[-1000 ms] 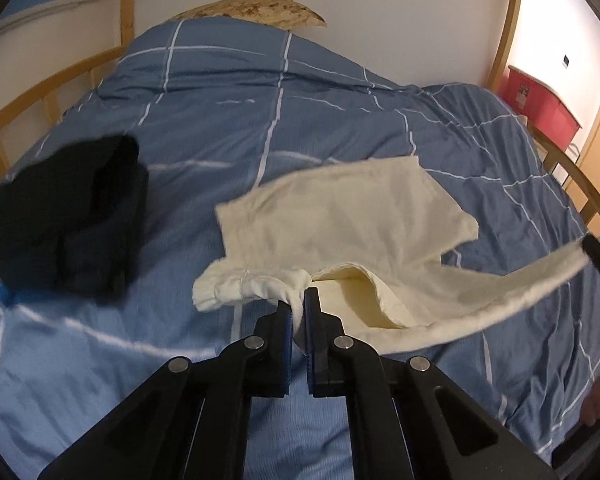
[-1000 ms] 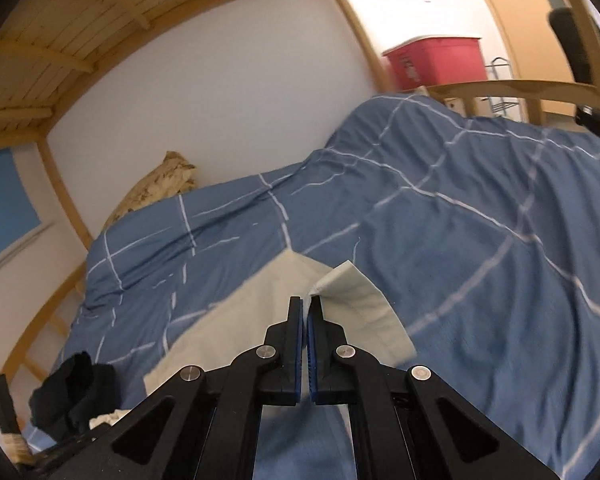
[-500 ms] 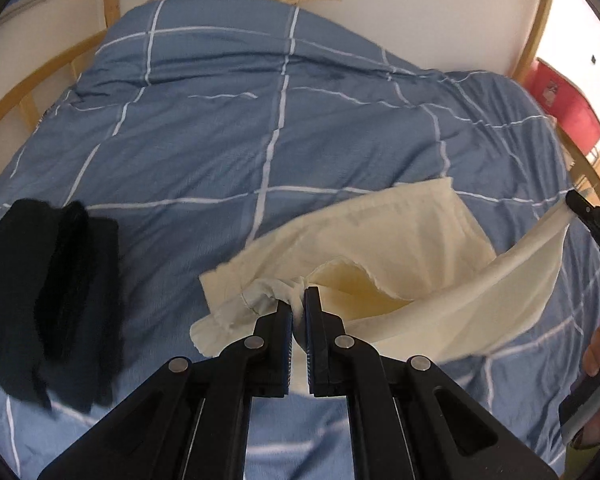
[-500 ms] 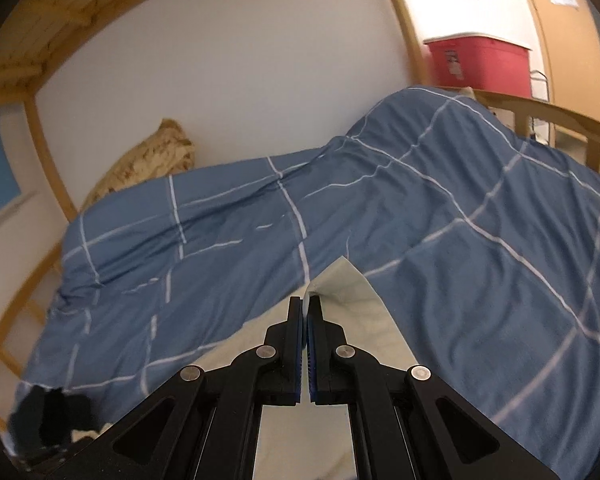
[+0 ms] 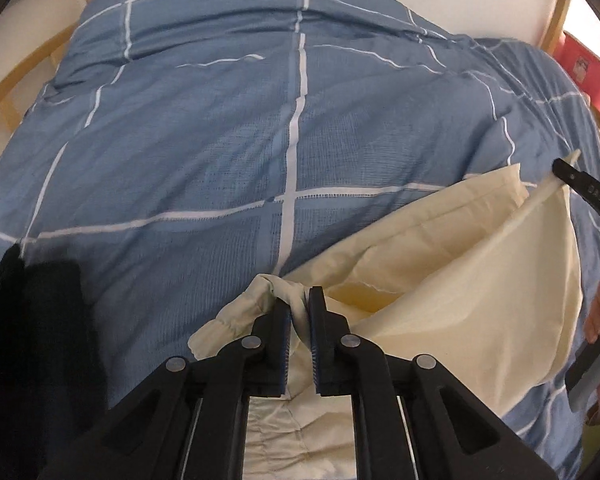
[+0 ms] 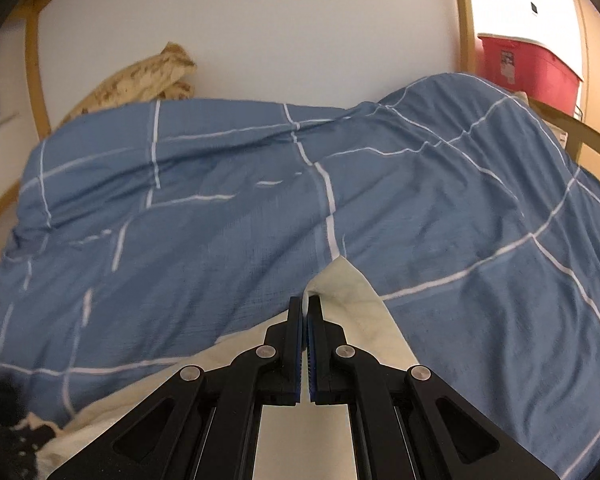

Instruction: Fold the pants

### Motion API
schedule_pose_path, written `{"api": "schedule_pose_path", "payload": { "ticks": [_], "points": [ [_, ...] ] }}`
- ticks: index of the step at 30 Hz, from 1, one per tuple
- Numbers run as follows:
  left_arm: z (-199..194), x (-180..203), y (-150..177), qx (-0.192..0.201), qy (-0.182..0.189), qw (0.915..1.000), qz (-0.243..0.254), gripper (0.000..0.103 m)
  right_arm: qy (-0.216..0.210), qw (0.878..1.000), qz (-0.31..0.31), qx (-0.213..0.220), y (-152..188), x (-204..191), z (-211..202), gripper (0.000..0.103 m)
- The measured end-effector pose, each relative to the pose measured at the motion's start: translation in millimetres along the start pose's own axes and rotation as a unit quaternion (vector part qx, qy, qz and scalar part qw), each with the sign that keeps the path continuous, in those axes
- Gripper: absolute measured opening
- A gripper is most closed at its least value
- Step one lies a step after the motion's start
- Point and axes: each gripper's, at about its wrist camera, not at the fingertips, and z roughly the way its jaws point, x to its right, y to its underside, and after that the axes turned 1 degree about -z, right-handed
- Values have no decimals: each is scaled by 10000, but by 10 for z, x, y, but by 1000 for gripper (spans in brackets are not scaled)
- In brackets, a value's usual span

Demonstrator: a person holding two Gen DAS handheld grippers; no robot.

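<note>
The cream pants [image 5: 452, 280] hang lifted over the blue checked duvet [image 5: 260, 120], stretched between both grippers. My left gripper [image 5: 299, 300] is shut on the bunched elastic waistband at the pants' left end. My right gripper [image 6: 305, 304] is shut on a thin edge of the cream pants [image 6: 356, 304]; it also shows in the left wrist view [image 5: 580, 184] at the right, holding a corner up. The folded fabric sags between them.
A pile of black clothing [image 5: 32, 340] lies at the left on the duvet. A patterned pillow [image 6: 140, 80] rests against the white wall. Wooden bed rails [image 5: 20, 80] border the bed. A red storage bin [image 6: 528, 64] stands beyond the right side.
Both grippers have carried the pants forward over the duvet and closer together; the stretched leg has slackened into a fold, and the black clothing has slid toward the left edge of view.
</note>
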Motion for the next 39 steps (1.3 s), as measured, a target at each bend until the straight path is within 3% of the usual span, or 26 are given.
{"api": "schedule_pose_path", "payload": {
  "ticks": [5, 7, 9, 11, 13, 14, 15, 17, 19, 21, 24, 29, 35, 39],
  "points": [
    [48, -52, -48, -236, 183, 9996, 23, 24, 148, 9998, -41, -82, 42, 9, 177, 3],
    [-19, -33, -65, -319, 153, 9993, 116, 32, 154, 9997, -73, -155, 46, 8, 209, 12],
    [-144, -14, -90, -259, 226, 9991, 251, 45, 120, 9997, -70, -212, 42, 11, 199, 44],
    [-236, -4, -126, -264, 347, 9987, 276, 51, 136, 9998, -139, 2, 42, 6, 71, 47],
    [-345, -23, -161, -182, 434, 9986, 256, 68, 140, 9995, -259, 143, 30, -22, -36, 49],
    [-409, -32, -170, 10, 263, 9994, 246, 80, 109, 9993, -309, 157, 19, -37, -108, 50],
    [-485, -42, -164, 256, 10, 9994, 250, 85, 62, 9993, -313, 180, 21, -37, -168, 50],
    [-577, -65, -161, 434, -142, 9984, 338, 85, -76, 9989, -393, 252, 43, -44, -329, 50],
    [-659, -125, -120, 366, 154, 9990, 217, 85, -161, 9980, -503, 335, 89, -47, -474, 50],
    [-763, -95, 4, 455, 175, 9984, 288, 85, -223, 9971, -590, 432, 173, -26, -666, 50],
    [-966, 99, 292, 929, 130, 9924, 798, 85, -503, 9950, -587, 632, 355, 62, -986, 51],
    [-1202, 375, 693, 1374, 420, 9855, 900, 85, -1149, 9893, -548, 717, 669, 306, -1386, 57],
    [-1252, 626, 1039, 1717, 382, 9795, 981, 85, -1469, 9833, -948, 512, 1022, 551, -1511, 57],
    [-1120, 762, 1144, 1616, 545, 9811, 913, 85, -1361, 9838, -1103, 385, 1182, 692, -1441, 57]
  ]
}}
